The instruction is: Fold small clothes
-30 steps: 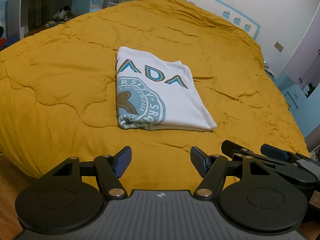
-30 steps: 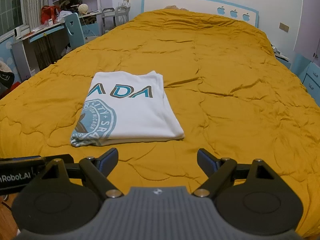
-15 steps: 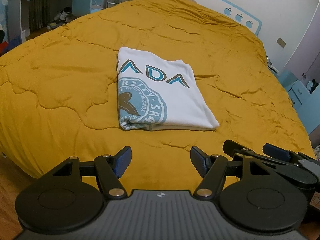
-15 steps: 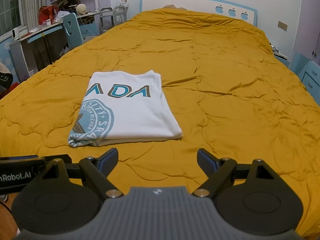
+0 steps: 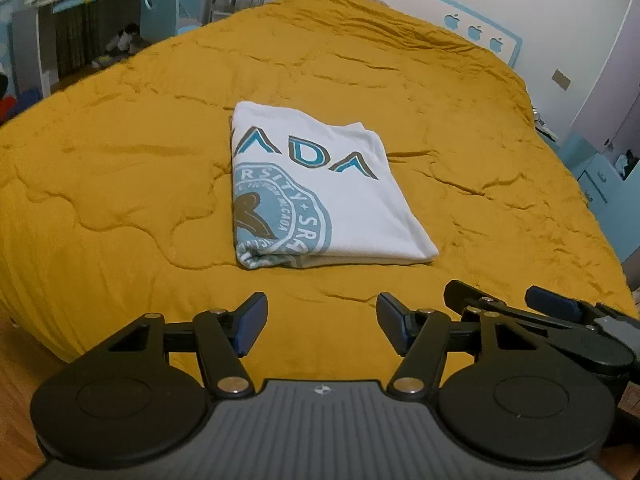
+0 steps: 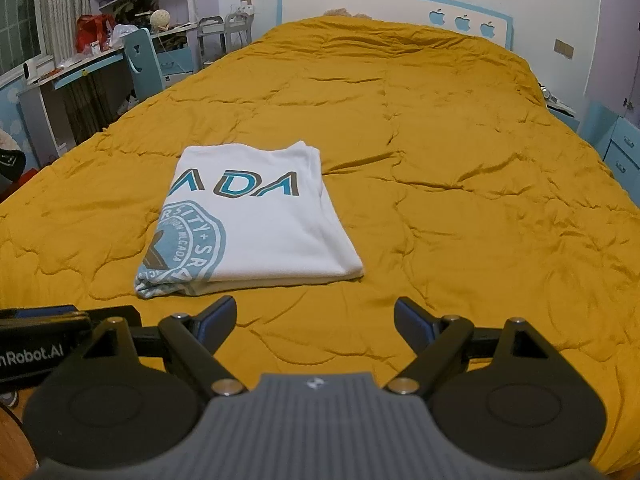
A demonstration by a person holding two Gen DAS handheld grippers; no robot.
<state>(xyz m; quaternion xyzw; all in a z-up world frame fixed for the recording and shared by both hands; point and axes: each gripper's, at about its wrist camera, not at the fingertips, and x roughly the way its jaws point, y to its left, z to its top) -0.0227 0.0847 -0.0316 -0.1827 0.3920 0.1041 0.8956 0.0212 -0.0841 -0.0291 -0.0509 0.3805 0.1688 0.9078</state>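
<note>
A white T-shirt [image 5: 320, 196] with blue lettering and a round blue print lies folded into a neat rectangle on the mustard-yellow quilt [image 5: 120, 168]. It also shows in the right wrist view [image 6: 248, 224]. My left gripper [image 5: 320, 320] is open and empty, held back from the shirt's near edge. My right gripper [image 6: 316, 320] is open and empty, near the bed's front edge, to the right of the shirt's near edge. The right gripper also shows at the right of the left wrist view [image 5: 532, 312].
The quilt [image 6: 440, 160] covers the whole bed. A white and blue headboard [image 6: 392, 4] stands at the far end. A desk with a blue chair [image 6: 140, 60] is at the left. Blue drawers [image 6: 624, 148] stand at the right. Wood floor [image 5: 16, 344] shows at the lower left.
Both grippers have drawn back slightly and tilted, so the shirt sits a little differently in each view. The shirt has not moved. Both grippers stay open.
</note>
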